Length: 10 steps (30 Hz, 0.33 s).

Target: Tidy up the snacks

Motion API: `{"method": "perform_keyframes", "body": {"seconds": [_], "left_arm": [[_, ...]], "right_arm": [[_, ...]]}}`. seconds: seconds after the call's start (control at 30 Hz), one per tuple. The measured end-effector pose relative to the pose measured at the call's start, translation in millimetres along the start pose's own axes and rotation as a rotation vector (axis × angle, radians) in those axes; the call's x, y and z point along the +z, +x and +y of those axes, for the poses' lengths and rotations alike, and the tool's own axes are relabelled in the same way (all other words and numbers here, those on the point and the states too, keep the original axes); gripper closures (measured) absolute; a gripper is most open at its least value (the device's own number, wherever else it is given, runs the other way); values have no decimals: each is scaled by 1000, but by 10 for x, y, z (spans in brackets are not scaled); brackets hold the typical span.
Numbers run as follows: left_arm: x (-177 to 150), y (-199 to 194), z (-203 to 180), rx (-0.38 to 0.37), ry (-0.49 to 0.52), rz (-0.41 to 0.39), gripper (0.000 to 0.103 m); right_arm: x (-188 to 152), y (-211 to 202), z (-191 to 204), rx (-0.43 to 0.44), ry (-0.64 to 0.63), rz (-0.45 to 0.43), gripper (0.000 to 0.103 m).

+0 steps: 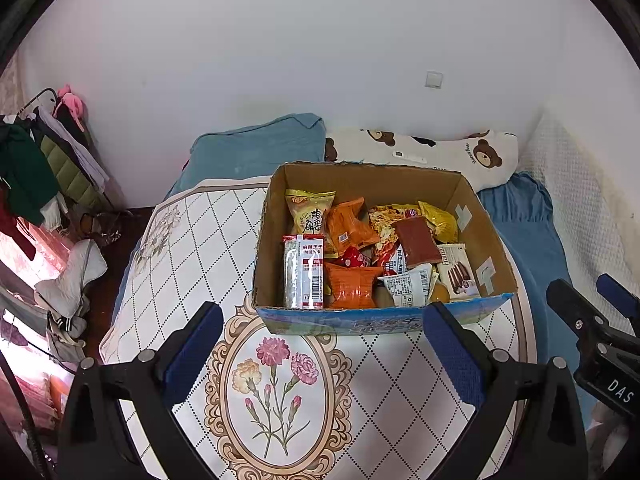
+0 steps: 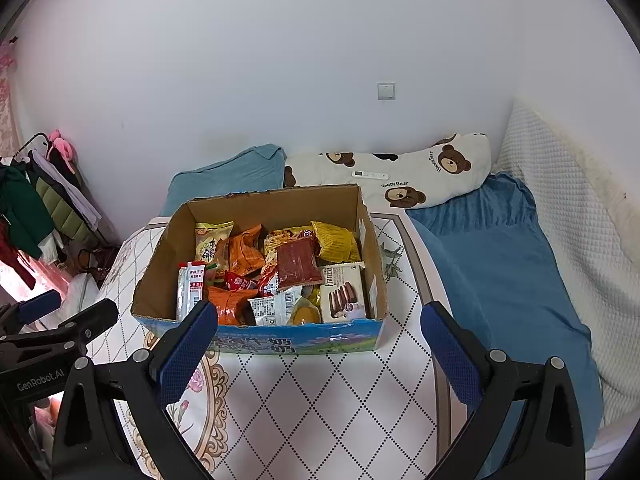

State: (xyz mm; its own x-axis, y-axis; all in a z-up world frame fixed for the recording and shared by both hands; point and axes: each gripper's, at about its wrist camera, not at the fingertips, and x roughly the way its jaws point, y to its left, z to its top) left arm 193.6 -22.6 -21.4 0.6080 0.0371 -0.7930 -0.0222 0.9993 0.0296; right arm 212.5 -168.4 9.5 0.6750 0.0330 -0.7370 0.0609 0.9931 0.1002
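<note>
- A cardboard box with a blue printed front is seen standing on a table covered in a diamond-and-flower pattern, beside a bed with a blue sheet.
- The box is filled with snack packets: a silver stick pack is stood at the left, orange packets are set beside it, and a brown wafer box is lodged at the right.
- A dark red flat packet is laid on top of the heap, with yellow packets behind it.
- The left gripper is held before the box front with its fingers spread wide and nothing between them.
- The right gripper is likewise held near the box front, its fingers wide apart and empty.
- A bear-print pillow is seen against the wall behind the box.
</note>
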Motion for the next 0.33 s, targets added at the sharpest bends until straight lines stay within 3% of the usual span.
{"method": "perform_keyframes", "body": {"seconds": [0.33], "left_arm": [[-23, 18, 33, -2, 7, -2, 1]], "right_arm": [[-6, 11, -6, 9, 1, 4, 0]]}}
